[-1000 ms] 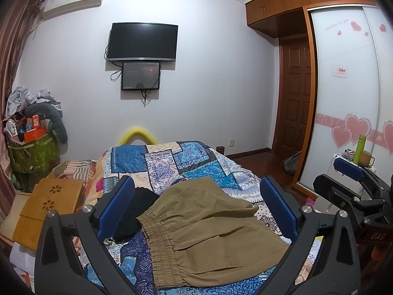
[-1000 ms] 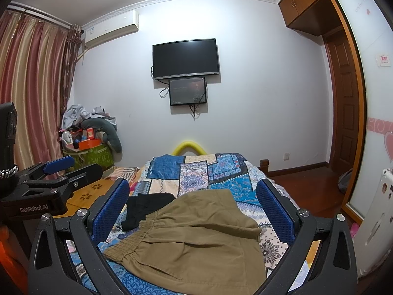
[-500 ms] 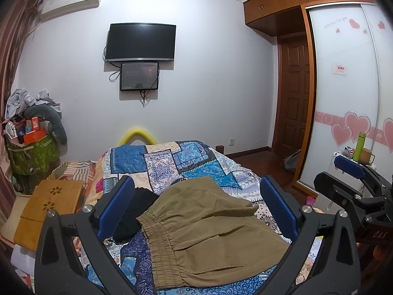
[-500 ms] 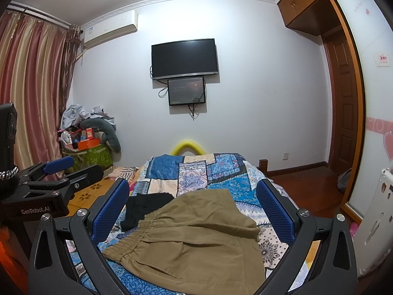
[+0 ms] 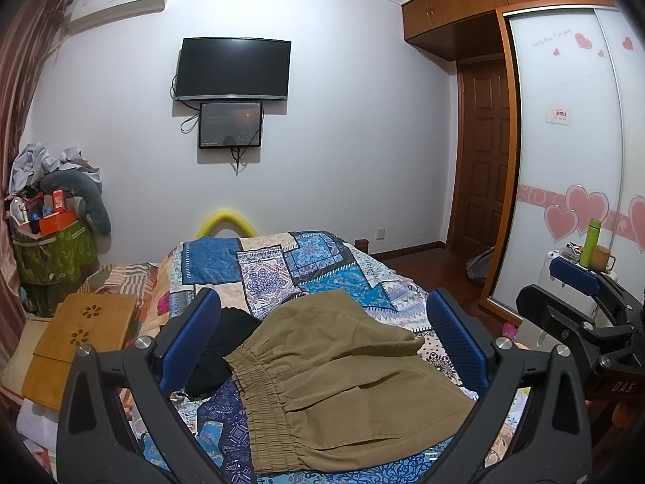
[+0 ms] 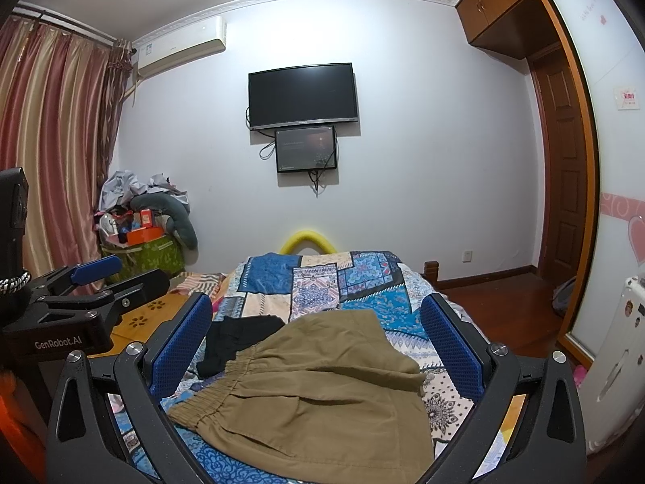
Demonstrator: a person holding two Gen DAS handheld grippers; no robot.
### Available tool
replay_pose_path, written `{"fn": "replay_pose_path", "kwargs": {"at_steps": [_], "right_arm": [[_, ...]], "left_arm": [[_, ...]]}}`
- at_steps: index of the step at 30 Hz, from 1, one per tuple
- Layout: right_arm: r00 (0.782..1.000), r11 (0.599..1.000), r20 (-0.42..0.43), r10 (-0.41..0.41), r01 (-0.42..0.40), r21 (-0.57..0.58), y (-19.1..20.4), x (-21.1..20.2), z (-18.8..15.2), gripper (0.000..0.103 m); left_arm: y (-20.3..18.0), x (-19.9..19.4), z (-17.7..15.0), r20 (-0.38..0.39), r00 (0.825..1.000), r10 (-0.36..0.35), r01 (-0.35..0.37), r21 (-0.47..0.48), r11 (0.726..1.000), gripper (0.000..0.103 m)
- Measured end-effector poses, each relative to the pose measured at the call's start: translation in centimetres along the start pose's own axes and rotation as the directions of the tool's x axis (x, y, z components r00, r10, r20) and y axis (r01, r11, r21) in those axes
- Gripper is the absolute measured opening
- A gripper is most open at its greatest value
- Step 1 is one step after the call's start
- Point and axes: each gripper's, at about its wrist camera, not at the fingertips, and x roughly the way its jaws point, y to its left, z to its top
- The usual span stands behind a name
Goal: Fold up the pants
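Left wrist view: the tan pants (image 5: 342, 383) lie on the patchwork bed (image 5: 282, 266). Their near end is cut off by the picture edge. They partly hide a black cloth (image 5: 223, 347). The left gripper (image 5: 322, 339) is wide open and holds nothing.

Right wrist view: the pants' legs run off the bottom. The right gripper (image 6: 316, 341) is wide open too, touching nothing.

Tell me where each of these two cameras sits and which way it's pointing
Left wrist: on the left tongs, open, facing down the bed over the khaki pants toward the TV; right tongs at its right edge.
Right wrist: on the right tongs, open, same heading; left tongs at its left edge.
Shared: pants, bed, black garment, TV, yellow arch.
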Motion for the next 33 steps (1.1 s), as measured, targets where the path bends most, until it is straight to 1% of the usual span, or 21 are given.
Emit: {"fn": "replay_pose_path", "kwargs": {"at_steps": [23,29,33], "right_arm": [[1.000,1.000,-0.005,0.002,-0.002,0.000,0.1,0.0,0.0,0.103],[1.000,1.000,-0.022,-0.004,0.004,0.011,-0.3,0.9,-0.3,0.103],[0.999,1.000,-0.050,-0.018,0.019,0.020,-1.5,2.1,-0.8,0.103]], "left_arm": [[-0.1,0.3,0.2,-0.004,1.000,0.000,0.000,-0.003,1.000,0.103],[-0.1,2.1,0.0,-0.040,0.999,-0.002,0.002,-0.004,1.000,0.103],[0.3,4.7,-0.3,-0.085,0.996,-0.013,0.012,-0.004,1.000,0.103]]}}
